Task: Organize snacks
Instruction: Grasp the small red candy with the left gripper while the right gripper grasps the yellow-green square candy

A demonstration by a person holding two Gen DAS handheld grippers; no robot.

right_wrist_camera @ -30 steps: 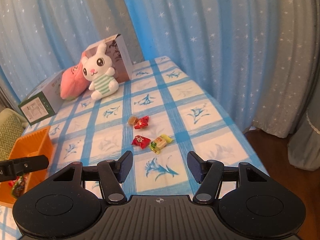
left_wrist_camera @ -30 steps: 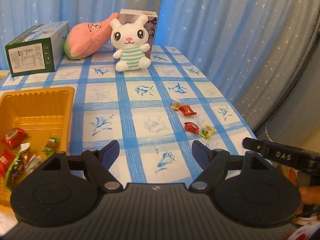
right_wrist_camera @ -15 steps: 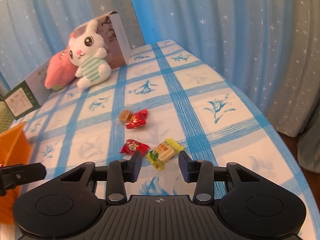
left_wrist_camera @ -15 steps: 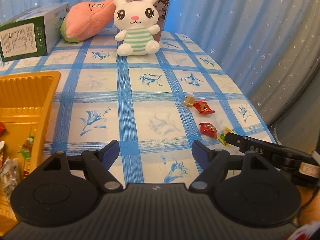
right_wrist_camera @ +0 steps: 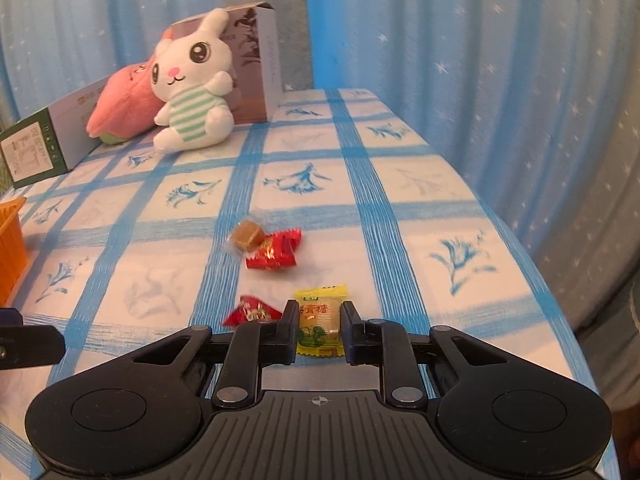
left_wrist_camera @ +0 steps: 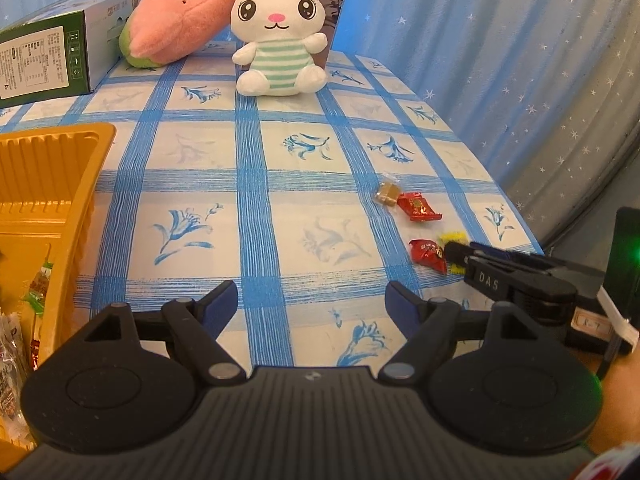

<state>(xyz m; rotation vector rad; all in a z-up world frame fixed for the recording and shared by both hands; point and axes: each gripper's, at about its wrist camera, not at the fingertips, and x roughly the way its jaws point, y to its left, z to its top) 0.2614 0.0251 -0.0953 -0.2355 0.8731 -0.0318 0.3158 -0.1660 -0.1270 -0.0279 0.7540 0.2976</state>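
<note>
On the left, the orange tray (left_wrist_camera: pixel 60 168) sits at the surface's (left_wrist_camera: pixel 256 216) near-left edge; its near end holds several wrapped snacks (left_wrist_camera: pixel 38 284), though they are cut off by the frame and I cannot count them. The far end of the tray looks bare. The left tongs (left_wrist_camera: pixel 312 300) hang spread wide over the cloth, pinching nothing.

Further right lie four loose sweets: a brown caramel (right_wrist_camera: pixel 248 235) touching a red packet (right_wrist_camera: pixel 276 251), then nearer a second red packet (right_wrist_camera: pixel 250 312) just beside the yellow candy (right_wrist_camera: pixel 321 320). The right tongs (right_wrist_camera: pixel 320 326) are narrowed around the yellow candy's middle, pads at either side of it, probably just pinching it.

This candy should be very light, with a firm block inside a slick, crinkly wrapper; gripping across the solid middle, not the frilled ends, is likely safest against slipping
</note>
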